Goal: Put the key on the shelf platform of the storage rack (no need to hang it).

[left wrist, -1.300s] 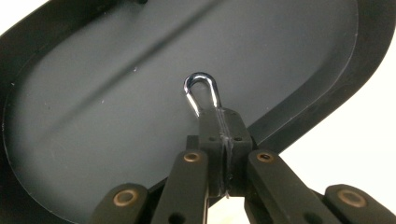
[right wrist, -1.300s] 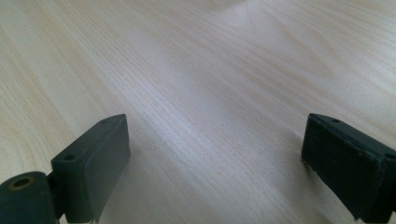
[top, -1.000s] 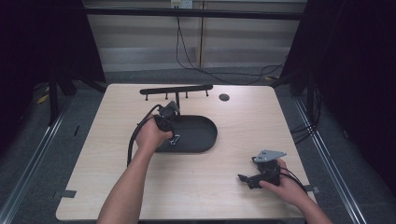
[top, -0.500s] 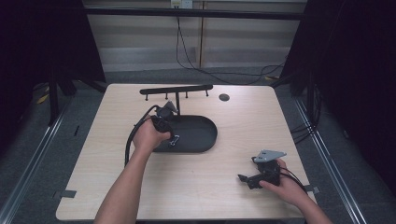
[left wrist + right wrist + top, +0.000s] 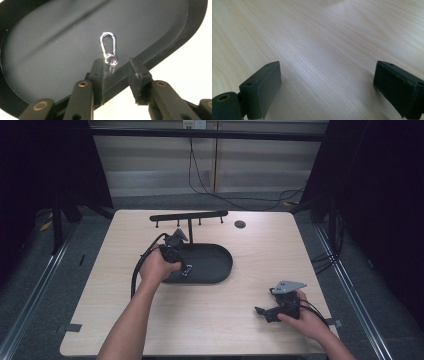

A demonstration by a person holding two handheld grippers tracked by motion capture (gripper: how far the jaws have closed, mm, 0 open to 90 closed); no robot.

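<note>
A small silver carabiner (image 5: 108, 44) with a key ring on its end lies over the near rim of the black oval tray (image 5: 62, 42). My left gripper (image 5: 116, 65) is open. The ring sits in the gap between its jaws, close against the left fingertip (image 5: 98, 67). From the high view, the left gripper (image 5: 181, 264) reaches over the tray (image 5: 215, 265) at its left front rim, where the carabiner (image 5: 186, 269) glints. My right gripper (image 5: 262, 314) rests low at the table's front right. It stands open (image 5: 327, 82) over bare wood with nothing between its fingers.
A black rack (image 5: 189, 216) with several short hooks stands on a post behind the tray. A small dark round disc (image 5: 240, 224) lies at the back right. The left gripper's cable (image 5: 135, 275) loops over the table left of the hand.
My left hand and gripper have shifted slightly to the left at the tray rim. The carabiner and the right gripper have stayed where they were.
</note>
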